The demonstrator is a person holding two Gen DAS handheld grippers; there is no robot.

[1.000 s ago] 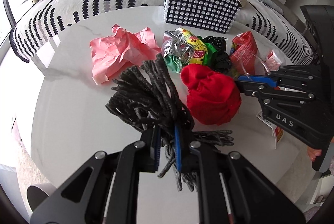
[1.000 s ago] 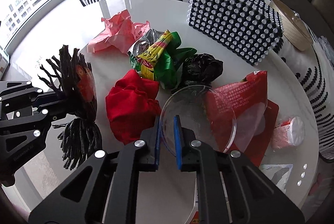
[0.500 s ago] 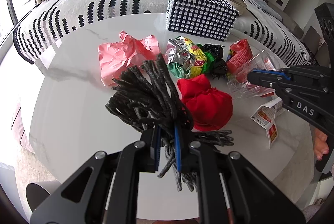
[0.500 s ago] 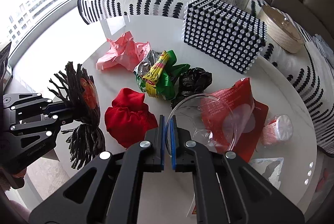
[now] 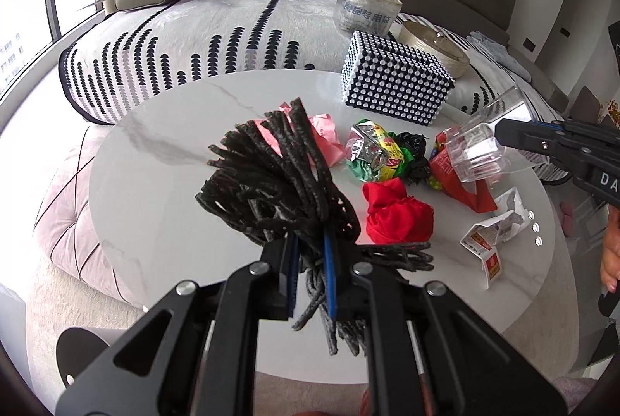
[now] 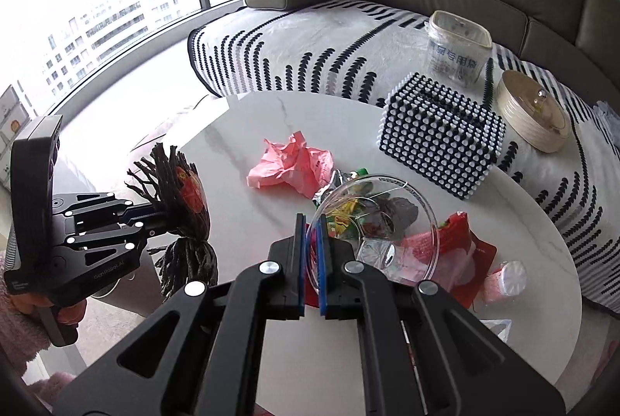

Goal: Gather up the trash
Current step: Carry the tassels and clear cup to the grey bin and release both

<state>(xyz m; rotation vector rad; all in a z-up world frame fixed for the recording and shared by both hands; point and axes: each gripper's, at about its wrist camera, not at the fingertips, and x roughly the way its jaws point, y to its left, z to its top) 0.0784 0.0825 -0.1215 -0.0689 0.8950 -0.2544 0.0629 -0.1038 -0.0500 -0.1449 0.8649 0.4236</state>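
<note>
change: both loads now lifted clear of table [image 5: 162, 222] | left gripper [image 5: 310, 272] clamped on black yarn [image 5: 271, 191] | right gripper [image 6: 311, 261] clamped on cup [image 6: 372, 222] rim | wrappers [image 5: 372, 154] remain far right | next: bin, none visible

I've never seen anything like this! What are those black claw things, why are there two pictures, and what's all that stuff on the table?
They are grabbers that a person holds, one in each hand. Each carries a camera looking along its fingers, so each picture comes from one grabber. The left gripper is shut on a bundle of dark yarn. The right gripper pinches a clear plastic cup by its rim. On the white table lies trash: pink paper, a red cloth, a green wrapper, a black bag, a red packet.
</note>
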